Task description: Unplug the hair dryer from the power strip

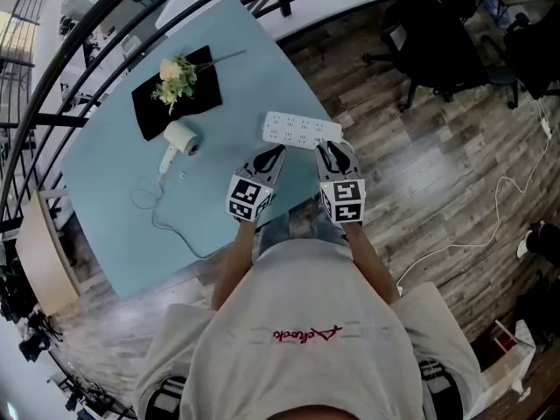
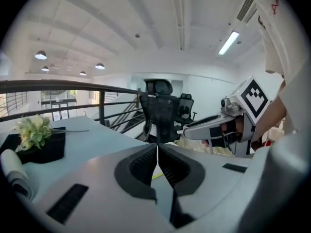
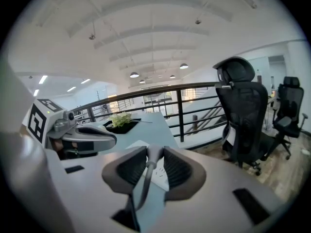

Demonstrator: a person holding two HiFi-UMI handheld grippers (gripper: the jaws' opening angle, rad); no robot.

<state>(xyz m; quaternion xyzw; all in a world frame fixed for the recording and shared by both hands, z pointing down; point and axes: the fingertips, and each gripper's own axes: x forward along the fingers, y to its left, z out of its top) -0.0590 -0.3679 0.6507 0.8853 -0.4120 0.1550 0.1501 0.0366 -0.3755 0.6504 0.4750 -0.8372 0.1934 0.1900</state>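
The white power strip [image 1: 302,129] lies on the light blue table [image 1: 105,173], just beyond both grippers. My right gripper [image 1: 332,153] [image 3: 150,160] is shut on the grey plug [image 3: 152,153], whose cord [image 3: 142,188] trails back between the jaws. The plug sits above the power strip [image 3: 160,177]; its prongs are hidden. My left gripper [image 1: 269,157] [image 2: 158,149] is shut with nothing between its pads, to the left of the right one. The white hair dryer [image 1: 179,138] [image 2: 14,171] lies further left, its cord [image 1: 149,201] looping over the table.
A black mat [image 1: 201,99] with a bunch of flowers [image 1: 178,79] sits at the table's far side. A dark railing [image 1: 52,68] curves round behind the table. Black office chairs [image 1: 437,33] [image 3: 245,120] stand on the wood floor to the right. A white cable [image 1: 472,234] lies on the floor.
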